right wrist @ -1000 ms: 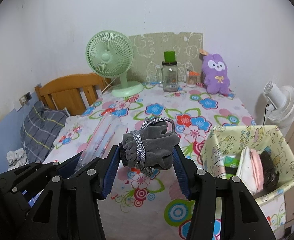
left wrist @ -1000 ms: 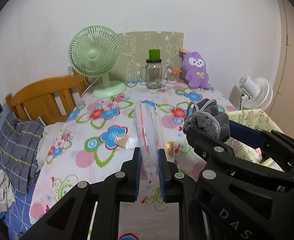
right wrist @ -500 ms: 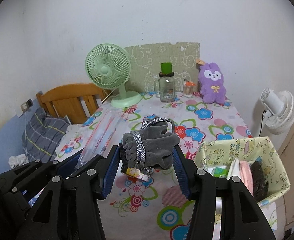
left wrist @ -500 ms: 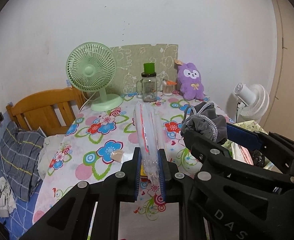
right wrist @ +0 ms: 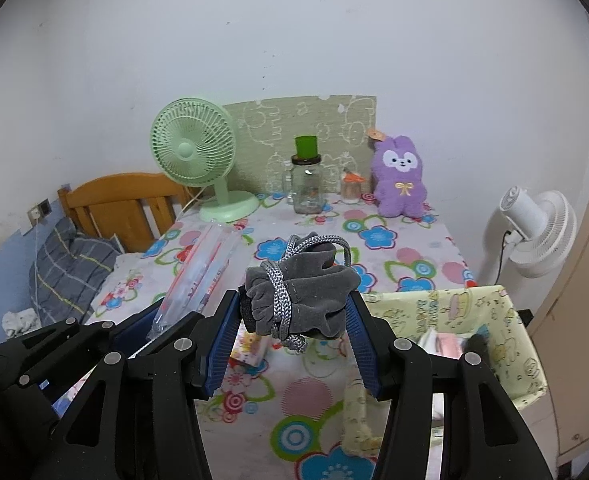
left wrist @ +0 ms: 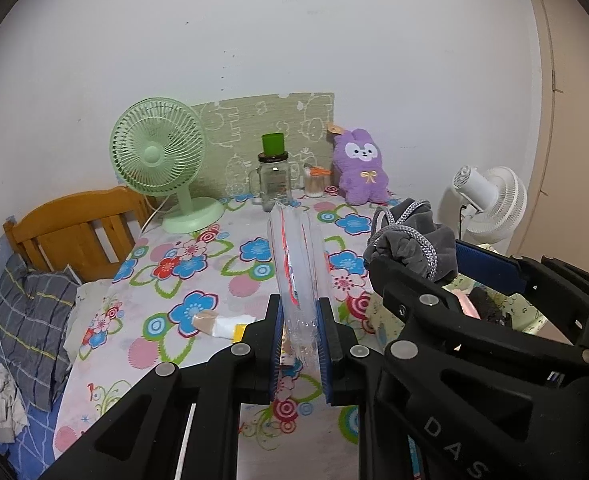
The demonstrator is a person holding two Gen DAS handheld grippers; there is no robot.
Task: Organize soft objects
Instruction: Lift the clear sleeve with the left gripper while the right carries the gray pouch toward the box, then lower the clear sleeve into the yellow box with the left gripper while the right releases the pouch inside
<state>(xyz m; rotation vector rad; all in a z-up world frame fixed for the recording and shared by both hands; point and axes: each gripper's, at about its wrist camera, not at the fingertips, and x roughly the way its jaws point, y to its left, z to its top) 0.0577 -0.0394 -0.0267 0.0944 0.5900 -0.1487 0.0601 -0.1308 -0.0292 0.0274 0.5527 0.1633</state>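
My left gripper (left wrist: 300,322) is shut on a clear plastic bag (left wrist: 298,260) with a red zip strip, held upright above the flowered table; the bag also shows in the right wrist view (right wrist: 202,268). My right gripper (right wrist: 294,312) is shut on a grey velvet drawstring pouch (right wrist: 302,296), also seen in the left wrist view (left wrist: 412,244). A yellow patterned fabric basket (right wrist: 490,312) with several soft items stands at the table's right front. A purple plush rabbit (right wrist: 400,178) sits at the back.
A green fan (right wrist: 196,152), a glass jar with a green cup on top (right wrist: 306,188) and a small jar (right wrist: 350,190) stand at the back. A small tube (left wrist: 222,324) and a printed packet (right wrist: 250,352) lie on the tablecloth. A white fan (right wrist: 534,228) stands right, a bed (left wrist: 54,256) left.
Both grippers have risen and drawn back from the table with their loads. The table and basket look lower and farther.
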